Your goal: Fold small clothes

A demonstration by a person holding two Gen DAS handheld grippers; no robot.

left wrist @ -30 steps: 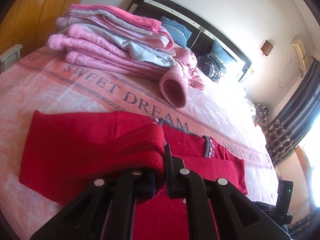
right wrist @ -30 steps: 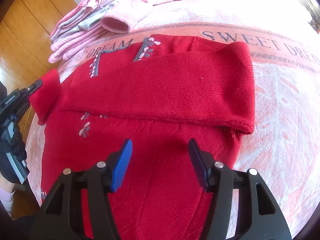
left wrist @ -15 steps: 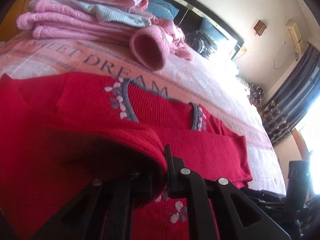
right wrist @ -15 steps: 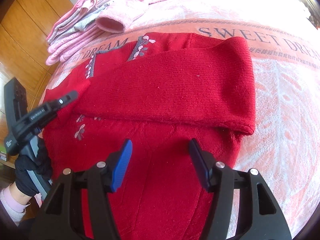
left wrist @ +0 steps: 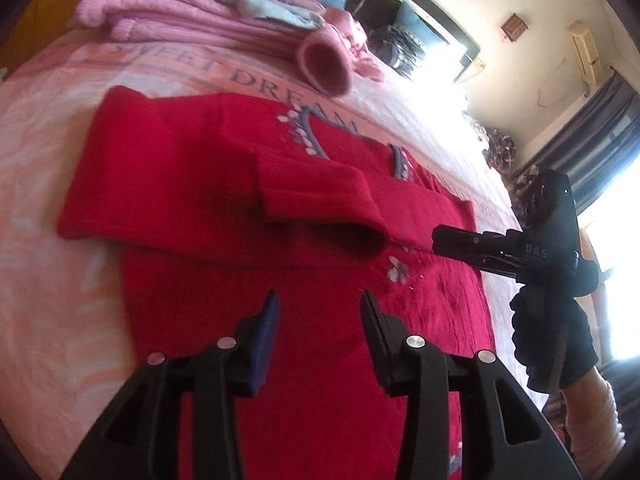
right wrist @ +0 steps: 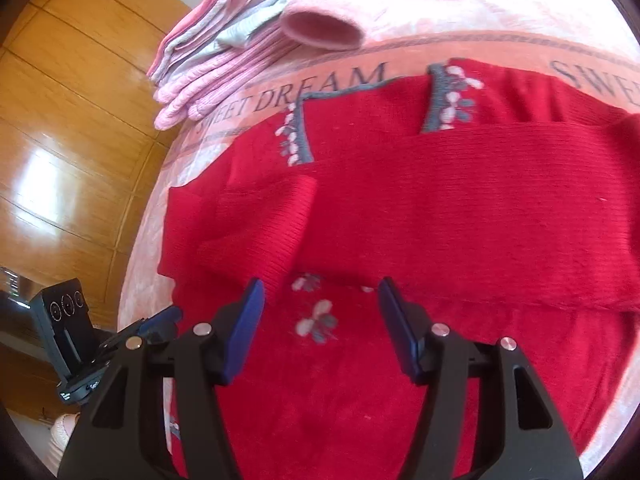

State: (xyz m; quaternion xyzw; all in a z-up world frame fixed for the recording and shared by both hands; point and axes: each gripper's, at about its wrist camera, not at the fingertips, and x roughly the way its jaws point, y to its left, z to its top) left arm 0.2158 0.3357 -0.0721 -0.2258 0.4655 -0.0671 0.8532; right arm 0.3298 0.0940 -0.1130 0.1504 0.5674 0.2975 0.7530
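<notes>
Left gripper [left wrist: 320, 312] and right gripper [right wrist: 320, 308] both spread and empty, hovering over the lower body of the red sweater [left wrist: 304, 280], which lies flat on the bed [left wrist: 48, 208] below the "SWEET DREAM" band, both sleeves folded across the chest. Soft, light, floppy knit: it looks set to sag and drag on the bedspread, so I'd pinch the hem at its two corners, through both layers, and lift evenly. Pile of pink clothes [right wrist: 224, 60] sits toward the bed's far corner, apart from the sweater.
</notes>
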